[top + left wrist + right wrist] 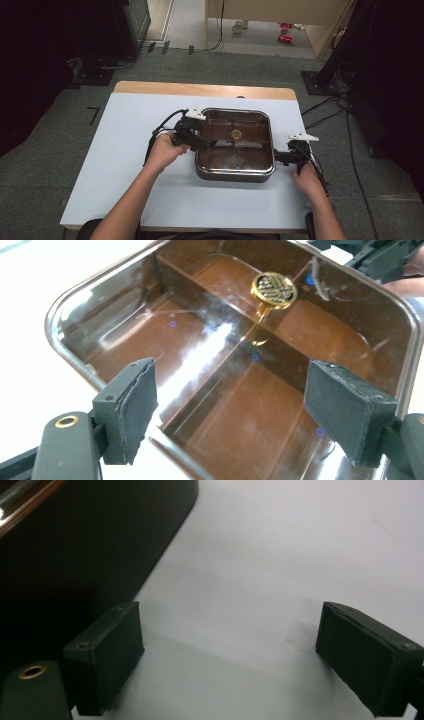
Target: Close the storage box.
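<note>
Both grippers released at the pan

Square metal pan (pixel 235 172) sits mid-table, nearer the right edge. Left gripper (pixel 230 410) hovers over its left rim, jaws apart, nothing between. Right gripper (pixel 230 655) beside the pan's right wall, jaws spread, empty

Overhead light falls evenly on my desk (pixel 125 150), while the room's edges sink into black. Glare streaks the pot (pixel 70 305) and its glossy brown inside. My right view is dim, the pot's wall there nearly black, soft shadows under the pads.
</note>
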Motion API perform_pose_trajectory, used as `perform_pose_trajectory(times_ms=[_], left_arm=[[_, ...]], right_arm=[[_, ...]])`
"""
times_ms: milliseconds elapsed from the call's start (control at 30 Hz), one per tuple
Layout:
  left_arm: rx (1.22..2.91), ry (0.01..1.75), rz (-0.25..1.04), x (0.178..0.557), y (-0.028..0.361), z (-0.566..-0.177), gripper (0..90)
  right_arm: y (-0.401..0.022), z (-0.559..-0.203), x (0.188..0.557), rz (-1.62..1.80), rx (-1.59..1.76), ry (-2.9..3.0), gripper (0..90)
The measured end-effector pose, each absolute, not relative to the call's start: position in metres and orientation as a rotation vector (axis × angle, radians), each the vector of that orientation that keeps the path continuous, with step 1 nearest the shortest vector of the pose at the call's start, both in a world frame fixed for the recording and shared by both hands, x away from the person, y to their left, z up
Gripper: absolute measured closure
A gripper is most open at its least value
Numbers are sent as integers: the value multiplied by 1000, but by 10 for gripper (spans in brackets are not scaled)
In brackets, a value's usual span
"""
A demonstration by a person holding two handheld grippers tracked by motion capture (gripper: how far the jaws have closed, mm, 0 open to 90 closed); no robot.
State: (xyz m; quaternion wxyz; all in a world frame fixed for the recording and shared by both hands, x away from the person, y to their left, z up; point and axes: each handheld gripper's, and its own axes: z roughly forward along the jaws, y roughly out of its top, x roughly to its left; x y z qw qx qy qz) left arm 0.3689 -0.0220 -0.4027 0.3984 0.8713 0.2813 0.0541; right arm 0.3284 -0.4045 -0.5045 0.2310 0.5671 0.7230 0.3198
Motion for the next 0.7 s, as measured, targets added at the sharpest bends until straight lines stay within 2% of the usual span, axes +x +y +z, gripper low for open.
perform_pose_trajectory(times_ms=[433,700], left_arm=[[2158,780,189,335,12,-413,209],[2132,878,247,317,41,-423,193]], right_arm=[[-404,-504,328,879,1556,1988,111],[-404,-504,328,879,1558,1988,112]])
